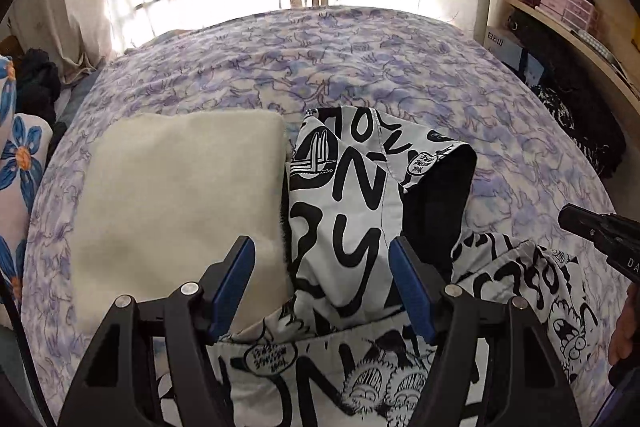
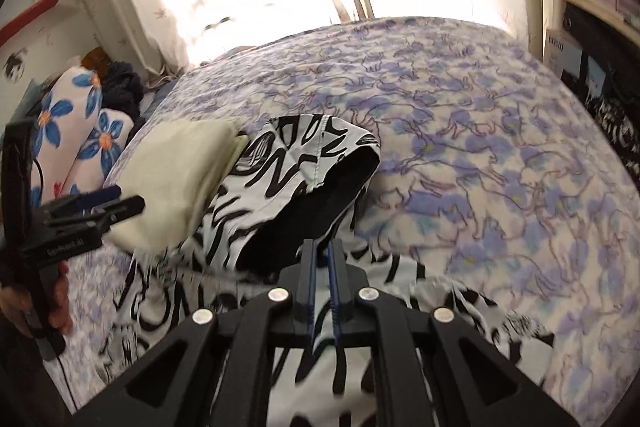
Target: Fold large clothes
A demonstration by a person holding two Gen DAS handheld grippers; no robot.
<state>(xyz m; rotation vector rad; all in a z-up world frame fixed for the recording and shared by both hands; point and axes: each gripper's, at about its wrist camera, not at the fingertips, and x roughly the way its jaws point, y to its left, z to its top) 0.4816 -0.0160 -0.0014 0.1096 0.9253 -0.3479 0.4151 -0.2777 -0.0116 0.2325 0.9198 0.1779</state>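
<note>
Spread across the near part of the bed (image 1: 360,67), over the purple-patterned cover: a large black-and-white printed garment (image 1: 344,227), hood end lying open toward the far side with its black lining showing, and touching a folded cream garment (image 1: 180,195) on its left. Left hand-held gripper (image 1: 322,287) poised above the printed cloth near the hood, blue pads well apart, nothing pinched between them. Right hand-held gripper (image 2: 325,267) nearly closed, only a thin slit between the pads; hard to tell from the blurred right wrist view whether any fabric sits in that slit, though none appears caught. Probably a regrasp stage, with the garment crumpled and no clean fold line laid yet. Best to pick two matching points on the same edge, say either side of the hem or the shoulders, and pinch a single layer only rather than a bunched wad. Worth pulling the cloth taut and flat before carrying one half over the other, keeping both hands level so the edge lands square. Also wise to draw the printed garment clear of the cream pile first, to avoid dragging it along. Hood better tucked inward before the final fold.
</note>
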